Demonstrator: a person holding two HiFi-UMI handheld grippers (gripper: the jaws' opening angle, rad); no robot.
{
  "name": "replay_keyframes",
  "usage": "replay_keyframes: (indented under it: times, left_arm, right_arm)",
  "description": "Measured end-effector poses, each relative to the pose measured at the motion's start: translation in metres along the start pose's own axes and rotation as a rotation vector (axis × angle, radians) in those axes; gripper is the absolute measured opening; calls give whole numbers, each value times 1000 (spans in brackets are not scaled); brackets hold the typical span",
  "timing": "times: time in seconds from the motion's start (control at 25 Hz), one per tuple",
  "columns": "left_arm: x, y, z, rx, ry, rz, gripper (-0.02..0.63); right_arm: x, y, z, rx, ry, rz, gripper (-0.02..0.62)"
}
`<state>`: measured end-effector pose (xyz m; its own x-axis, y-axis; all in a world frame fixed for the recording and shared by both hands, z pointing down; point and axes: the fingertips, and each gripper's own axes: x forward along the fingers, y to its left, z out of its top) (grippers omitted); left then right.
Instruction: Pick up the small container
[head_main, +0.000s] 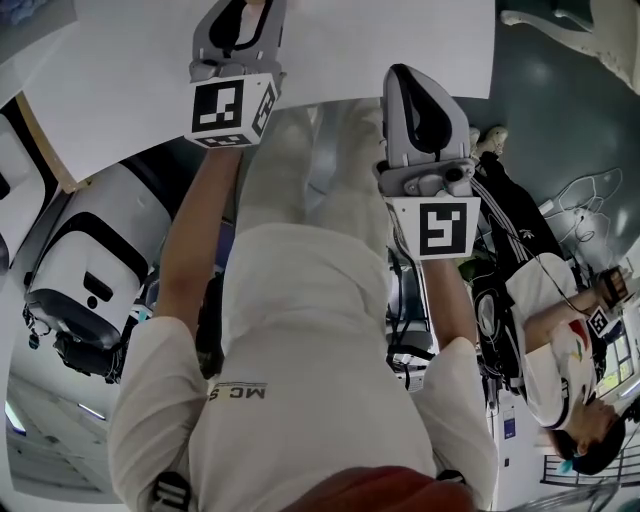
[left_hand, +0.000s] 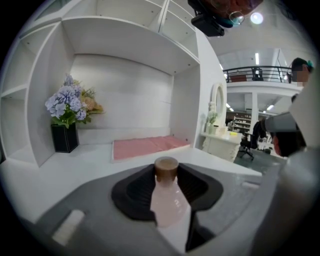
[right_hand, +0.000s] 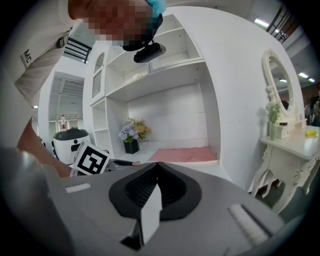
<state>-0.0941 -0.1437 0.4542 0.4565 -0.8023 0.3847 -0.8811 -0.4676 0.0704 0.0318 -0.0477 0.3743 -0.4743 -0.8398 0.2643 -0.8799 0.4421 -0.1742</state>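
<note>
Pink small container (left_hand: 169, 204), brown-capped, is clamped in the left tongs (left_hand: 166, 175). The right tongs (right_hand: 156, 172) are pressed together, holding nothing.

The bottle (left_hand: 167, 197) sits between the jaws of our left gripper (head_main: 238, 20), over the desk (left_hand: 85, 162). Behind it the mat (left_hand: 147, 146) lies on the desk inside the alcove (left_hand: 125, 90), with the vase (left_hand: 65, 138) to its left. The vanity (left_hand: 222, 142) stands right of the alcove. Our right gripper (right_hand: 156, 170) is right of the left one, nearer us.

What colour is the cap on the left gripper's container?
Brown cap on the pale pink small container; left gripper view.
</note>
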Motion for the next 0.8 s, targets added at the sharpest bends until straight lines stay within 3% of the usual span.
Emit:
replay_keyframes:
  times: [0.52,0.8]
  left_arm:
    - [-15,-65,65,30,20,-42,138]
    - [-75,-50,112,23,-8,-12,137]
  right_arm:
    - [-31,-56,42,-17,-23,-15,-2]
    - [-42,-26,75,-84,-3,26,-2]
